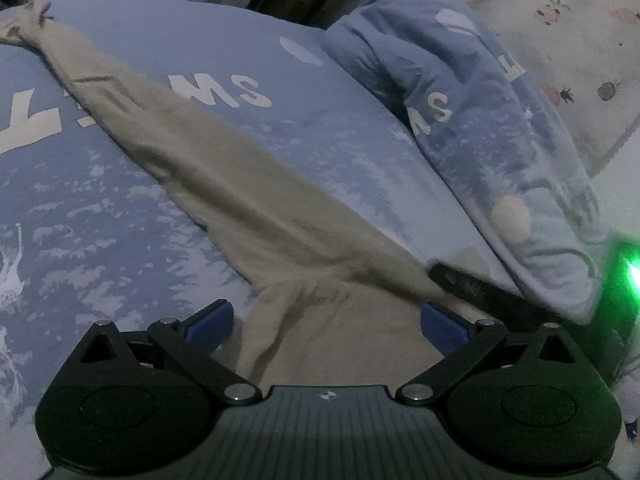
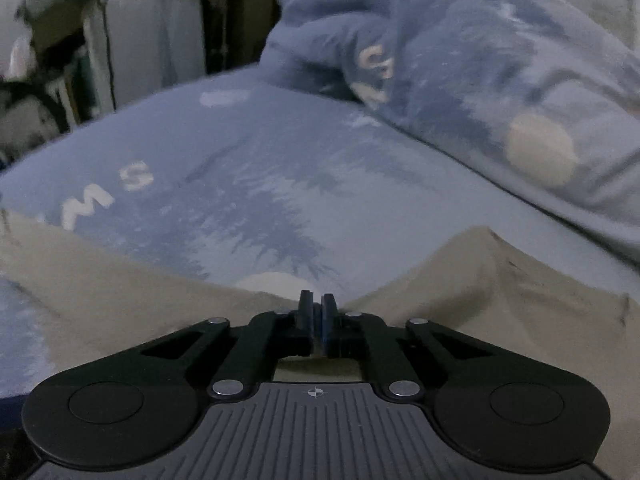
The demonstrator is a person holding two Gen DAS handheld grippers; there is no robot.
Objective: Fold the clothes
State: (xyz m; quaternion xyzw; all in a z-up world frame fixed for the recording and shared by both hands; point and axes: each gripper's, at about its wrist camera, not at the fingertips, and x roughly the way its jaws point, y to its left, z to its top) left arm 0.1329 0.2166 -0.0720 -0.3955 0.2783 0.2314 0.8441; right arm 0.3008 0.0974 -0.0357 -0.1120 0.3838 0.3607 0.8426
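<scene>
A beige garment (image 1: 224, 176) lies stretched across the blue printed bedsheet (image 1: 120, 220), running from the upper left down to my left gripper (image 1: 326, 322). That gripper is open, its blue pads (image 1: 208, 320) wide apart with a bunched part of the beige cloth between them. In the right wrist view, my right gripper (image 2: 316, 312) is shut, its fingers pinched together on the edge of the beige garment (image 2: 500, 300), which rises in folds on both sides. A black finger (image 1: 464, 282) of that gripper shows at the garment's right edge in the left wrist view.
A bunched blue duvet (image 1: 460, 100) (image 2: 480, 80) is heaped at the right of the bed. Cream fabric with a pineapple print (image 1: 560, 28) lies beyond it. Past the bed's far edge stand pale furniture (image 2: 148, 28) and dark clutter. Green light glows at the right (image 1: 628, 272).
</scene>
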